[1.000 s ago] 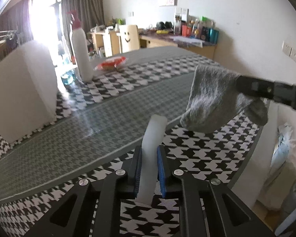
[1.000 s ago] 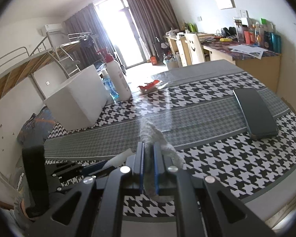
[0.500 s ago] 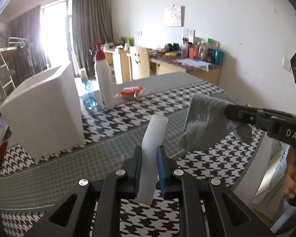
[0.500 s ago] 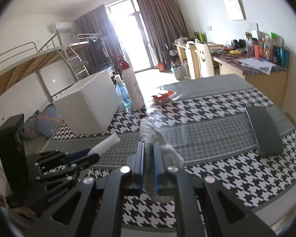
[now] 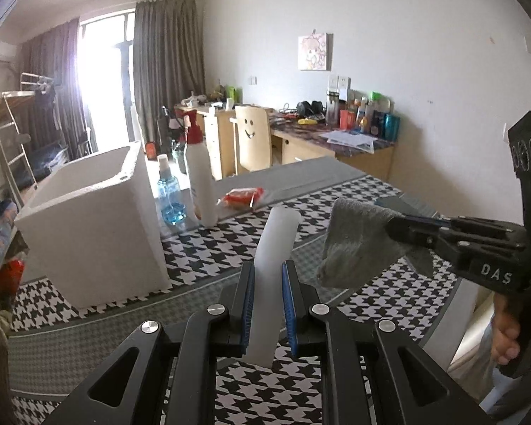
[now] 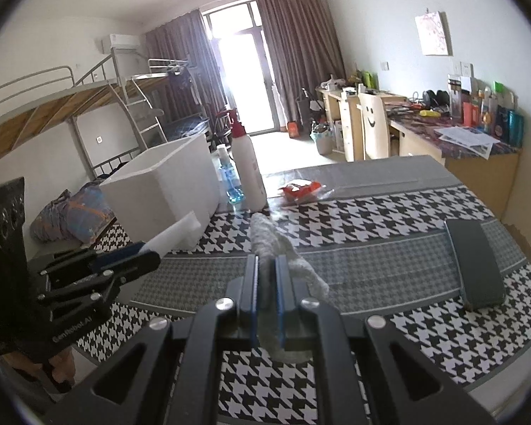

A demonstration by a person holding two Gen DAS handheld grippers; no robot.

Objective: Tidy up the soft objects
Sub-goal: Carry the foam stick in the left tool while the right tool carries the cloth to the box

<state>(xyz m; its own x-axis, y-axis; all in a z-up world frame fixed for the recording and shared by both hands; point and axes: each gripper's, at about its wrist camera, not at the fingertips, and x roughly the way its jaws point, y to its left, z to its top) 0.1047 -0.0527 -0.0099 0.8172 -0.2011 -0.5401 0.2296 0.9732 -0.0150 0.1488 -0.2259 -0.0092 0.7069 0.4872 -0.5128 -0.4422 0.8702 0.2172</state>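
**Two soft pieces held above a houndstooth table**

A houndstooth-covered table (image 5: 389, 304) fills a bright dorm room. The left gripper (image 5: 268, 304) pinches a white foam strip (image 5: 276, 244); the right gripper (image 6: 266, 283) pinches a grey sock (image 5: 357, 244), both clear of the table. Both look light and limp; the sock droops, so a mid-body hold suits it. An open white box (image 5: 88, 226) stands near, with a spray bottle (image 5: 200, 180) just beside it and a dark case (image 6: 474, 262) well apart.
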